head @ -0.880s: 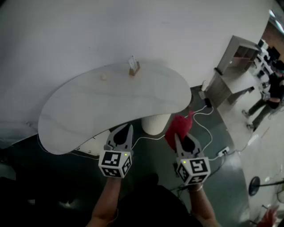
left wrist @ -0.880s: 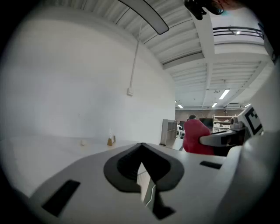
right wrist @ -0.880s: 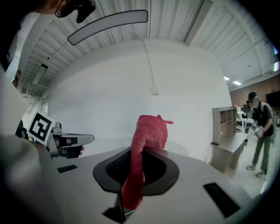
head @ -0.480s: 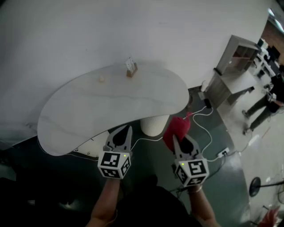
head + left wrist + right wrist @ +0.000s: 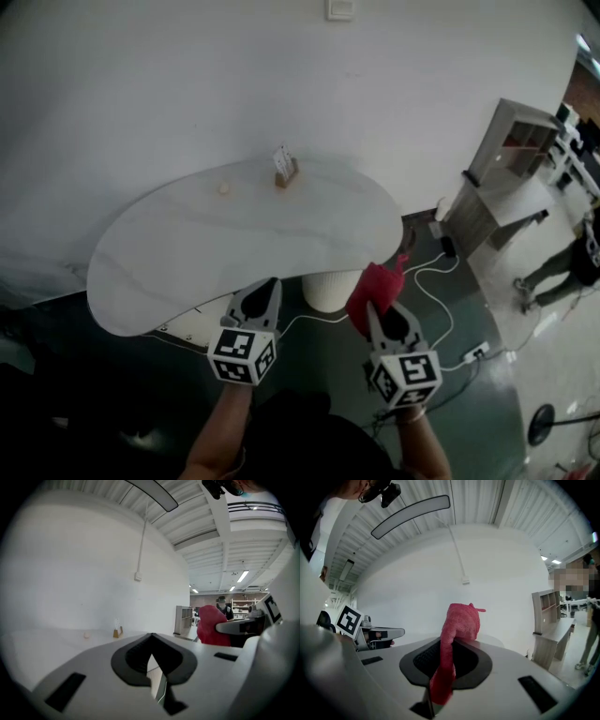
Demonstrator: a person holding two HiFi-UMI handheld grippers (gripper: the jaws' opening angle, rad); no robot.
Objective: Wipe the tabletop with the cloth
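Right gripper [image 5: 373,309] clenched on cloth [image 5: 377,284]; cloth bunched, in air just off table [image 5: 187,253] edge, not on top. Left gripper [image 5: 270,284] closed, empty. I judge pinch thin: drag may pull cloth free. Sweep may topple card stand [image 5: 284,169].

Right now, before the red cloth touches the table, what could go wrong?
The cloth is pinched by only a narrow strip in the right gripper's jaws, so it might slip out while wiping. A wide sweep could knock off the card stand or the small pale lump on the table.
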